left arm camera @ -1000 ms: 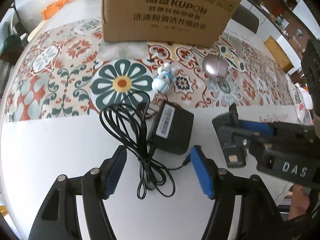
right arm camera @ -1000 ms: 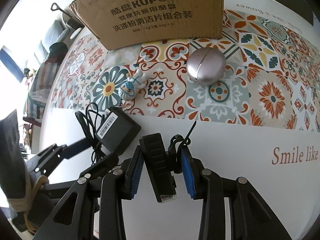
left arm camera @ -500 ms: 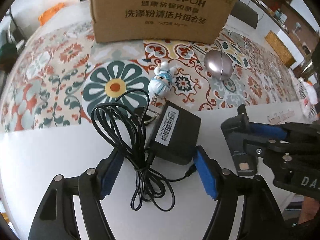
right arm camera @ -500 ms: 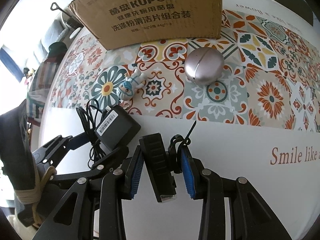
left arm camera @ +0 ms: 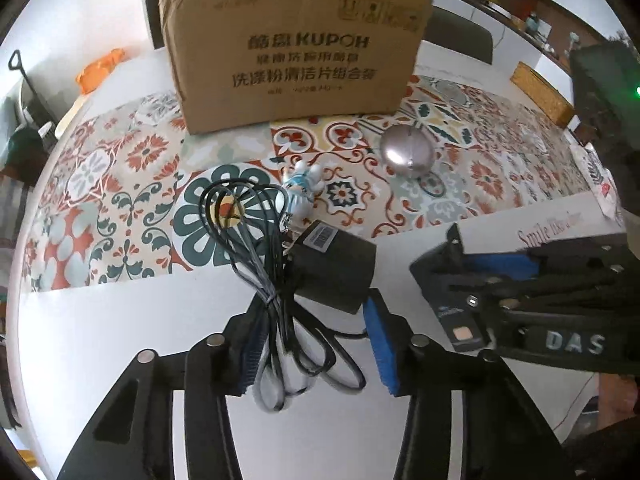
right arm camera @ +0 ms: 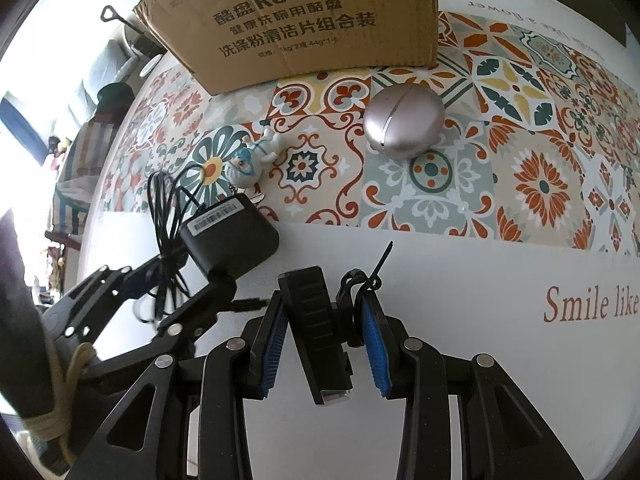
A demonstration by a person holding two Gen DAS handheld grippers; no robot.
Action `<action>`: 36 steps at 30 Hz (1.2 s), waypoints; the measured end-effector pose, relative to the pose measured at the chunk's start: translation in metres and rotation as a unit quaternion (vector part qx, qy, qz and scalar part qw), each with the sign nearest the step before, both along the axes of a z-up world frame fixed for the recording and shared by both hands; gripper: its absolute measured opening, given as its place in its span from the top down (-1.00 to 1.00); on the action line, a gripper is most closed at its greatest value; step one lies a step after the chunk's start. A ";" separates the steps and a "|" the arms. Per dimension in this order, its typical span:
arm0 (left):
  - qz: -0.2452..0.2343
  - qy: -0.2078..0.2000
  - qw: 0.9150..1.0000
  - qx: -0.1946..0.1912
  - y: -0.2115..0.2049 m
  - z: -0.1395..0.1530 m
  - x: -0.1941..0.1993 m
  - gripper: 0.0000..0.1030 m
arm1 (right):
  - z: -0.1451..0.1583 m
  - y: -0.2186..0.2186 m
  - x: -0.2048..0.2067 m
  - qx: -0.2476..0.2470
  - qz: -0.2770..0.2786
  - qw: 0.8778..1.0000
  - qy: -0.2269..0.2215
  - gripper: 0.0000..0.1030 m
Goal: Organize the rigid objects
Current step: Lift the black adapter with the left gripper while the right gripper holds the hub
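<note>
Between left gripper (left arm camera: 316, 344) wide pads: cable bundle (left arm camera: 276, 292) | adapter (left arm camera: 334, 270) just ahead, center frame | right gripper (right arm camera: 324, 344) holds black device (right arm camera: 320, 332)

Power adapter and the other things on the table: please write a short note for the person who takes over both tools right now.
Left tool: open, fingers on either side of the power adapter and its bundled cable, not closed.
Right tool: a black flat device sits between its fingers, low over the table; grip unclear.
Figurine and silver egg-shaped case lie on the patterned mat, in front of the cardboard box.
Done: nothing visibly put away.
Left: all four items.
</note>
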State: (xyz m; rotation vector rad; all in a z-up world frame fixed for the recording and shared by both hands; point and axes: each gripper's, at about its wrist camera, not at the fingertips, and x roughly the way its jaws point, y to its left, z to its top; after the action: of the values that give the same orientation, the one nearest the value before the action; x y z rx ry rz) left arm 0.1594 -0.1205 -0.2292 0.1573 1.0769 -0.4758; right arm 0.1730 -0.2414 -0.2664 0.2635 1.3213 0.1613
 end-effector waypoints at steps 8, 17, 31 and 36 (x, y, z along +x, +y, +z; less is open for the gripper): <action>-0.015 0.011 1.000 -0.011 -0.004 0.004 -0.015 0.15 | 0.004 0.003 -0.002 -0.004 0.011 1.000 -0.001 0.28; -0.009 0.006 1.000 -0.025 0.001 0.011 -0.021 0.17 | 0.004 0.006 -0.007 -0.005 0.014 1.000 0.000 0.28; -0.003 0.042 0.998 -0.040 0.014 0.001 -0.026 0.19 | 0.004 0.010 -0.016 -0.003 0.019 1.000 0.006 0.28; -0.001 0.060 0.998 -0.034 0.015 -0.008 -0.027 0.18 | -0.002 0.011 -0.018 0.002 0.022 1.000 0.017 0.28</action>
State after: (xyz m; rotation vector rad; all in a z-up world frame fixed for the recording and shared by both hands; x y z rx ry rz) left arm 0.1320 -0.1056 -0.2373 0.0700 1.1753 -0.5278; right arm 0.1547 -0.2299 -0.2686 0.2417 1.3612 0.1963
